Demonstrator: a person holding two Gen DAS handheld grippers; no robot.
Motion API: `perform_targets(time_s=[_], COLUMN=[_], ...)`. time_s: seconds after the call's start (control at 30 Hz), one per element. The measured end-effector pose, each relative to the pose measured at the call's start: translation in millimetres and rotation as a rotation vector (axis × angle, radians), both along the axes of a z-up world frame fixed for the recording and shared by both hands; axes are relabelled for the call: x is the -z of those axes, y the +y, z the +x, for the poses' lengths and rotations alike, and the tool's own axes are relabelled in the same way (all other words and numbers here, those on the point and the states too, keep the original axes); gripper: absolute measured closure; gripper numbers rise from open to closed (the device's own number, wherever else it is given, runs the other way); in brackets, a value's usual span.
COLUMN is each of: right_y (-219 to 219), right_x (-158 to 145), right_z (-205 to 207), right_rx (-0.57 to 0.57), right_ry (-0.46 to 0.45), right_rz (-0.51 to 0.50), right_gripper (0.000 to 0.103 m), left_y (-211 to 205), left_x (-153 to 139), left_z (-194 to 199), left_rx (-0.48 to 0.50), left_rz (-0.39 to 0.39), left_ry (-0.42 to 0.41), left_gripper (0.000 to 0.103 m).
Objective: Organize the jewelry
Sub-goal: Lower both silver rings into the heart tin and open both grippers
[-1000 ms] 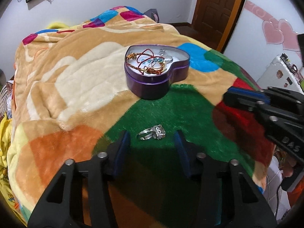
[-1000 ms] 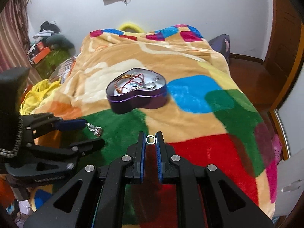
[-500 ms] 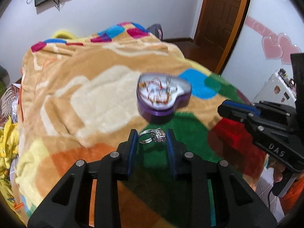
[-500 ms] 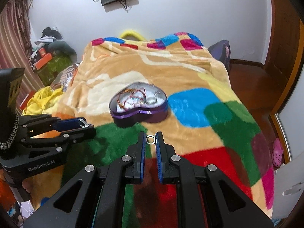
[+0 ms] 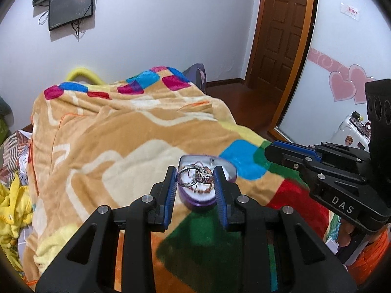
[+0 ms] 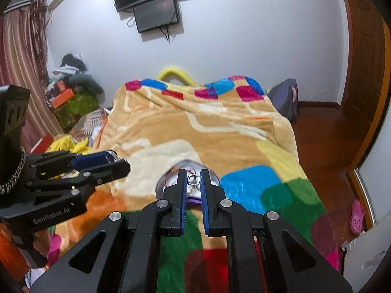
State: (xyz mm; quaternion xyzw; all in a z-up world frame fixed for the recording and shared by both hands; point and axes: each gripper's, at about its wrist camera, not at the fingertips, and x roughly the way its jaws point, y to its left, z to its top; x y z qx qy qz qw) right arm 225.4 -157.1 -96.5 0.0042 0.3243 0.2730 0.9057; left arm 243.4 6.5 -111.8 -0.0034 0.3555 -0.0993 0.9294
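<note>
In the left wrist view my left gripper [image 5: 195, 177] is shut on a cluster of silver rings [image 5: 198, 175], held in the air in front of the purple heart-shaped tin [image 5: 229, 171]. The tin sits on the patchwork blanket [image 5: 122, 146] with jewelry inside, mostly hidden behind the fingers. In the right wrist view my right gripper [image 6: 193, 179] is shut on a small silver ring [image 6: 193, 179], also lifted, with the tin [image 6: 215, 179] blurred behind it. Each gripper shows in the other's view: the right gripper [image 5: 276, 150] at the right, the left gripper [image 6: 119, 162] at the left.
The blanket covers a bed that falls off to a wooden floor [image 6: 325, 131] on the right. Clothes and boxes [image 6: 70, 97] pile up at the far left. Two wall screens [image 6: 151, 5] hang above, and a brown door [image 5: 281, 29] stands at the back right.
My left gripper closed on the silver rings and lifted them off the green patch. Both grippers rose, so the tin now sits lower and behind the fingertips. The right one kept its ring.
</note>
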Motion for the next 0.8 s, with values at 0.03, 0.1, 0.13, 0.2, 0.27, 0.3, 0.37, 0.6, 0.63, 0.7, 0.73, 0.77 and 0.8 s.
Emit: perform_targets(time_s=[0.03, 0.1, 0.13, 0.2, 0.27, 0.3, 0.37, 0.6, 0.63, 0.7, 0.73, 0.77, 0.8], right_y=[1.7, 4.2, 5.7, 9.2, 10.9, 11.8, 11.5, 13.7, 14.0, 13.8, 13.9, 14.5, 15.2], right_x=[-0.9, -1.3, -0.5, 3.6, 9.9, 14.5, 23.3, 50.0, 53.1, 56.2, 56.7, 57.4, 57.8], right_z=[2.3, 4.9, 6.6, 11.2, 15.3, 18.4, 23.4, 39.7, 41.4, 42.8, 43.3, 43.5, 43.5], right_rx=[-0.001, -0.001, -0.002, -0.002, 0.002, 0.004, 0.007, 0.011, 0.008, 0.004, 0.003, 0.001, -0.002], right_ry=[-0.002, -0.005, -0.005, 0.001, 0.015, 0.028, 0.054, 0.142, 0.155, 0.166, 0.168, 0.170, 0.171], right_rz=[0.005, 0.008, 0.009, 0.008, 0.005, 0.003, -0.001, -0.026, -0.027, -0.031, -0.032, -0.036, -0.040], right_gripper=[0.094, 0.094, 0.094, 0.094, 0.094, 0.094, 0.094, 0.094, 0.094, 0.094, 0.094, 0.094, 0.094], left_y=[0.1, -0.7, -0.9, -0.5, -0.7, -1.1, -1.4, -6.3, -6.4, -6.8, -6.9, -6.9, -7.0], left_x=[-0.4, 0.0, 0.8, 4.1, 9.1, 12.1, 20.1, 47.8, 51.6, 57.5, 60.2, 62.6, 64.2], left_z=[2.3, 7.2, 9.9, 14.9, 19.2, 21.8, 27.6, 42.3, 44.7, 47.8, 49.2, 50.5, 51.3], left_rx=[0.002, 0.006, 0.007, 0.009, 0.011, 0.012, 0.018, 0.040, 0.041, 0.044, 0.046, 0.050, 0.053], left_rz=[-0.001, -0.004, -0.004, -0.010, -0.014, -0.016, -0.020, -0.005, -0.004, -0.008, -0.013, -0.018, -0.021], left_ry=[-0.003, -0.005, -0.006, -0.001, 0.008, 0.017, 0.037, 0.097, 0.106, 0.121, 0.129, 0.137, 0.142], left_gripper=[0.073, 0.073, 0.073, 0.073, 0.074, 0.074, 0.074, 0.074, 0.074, 0.074, 0.074, 0.074, 0.074])
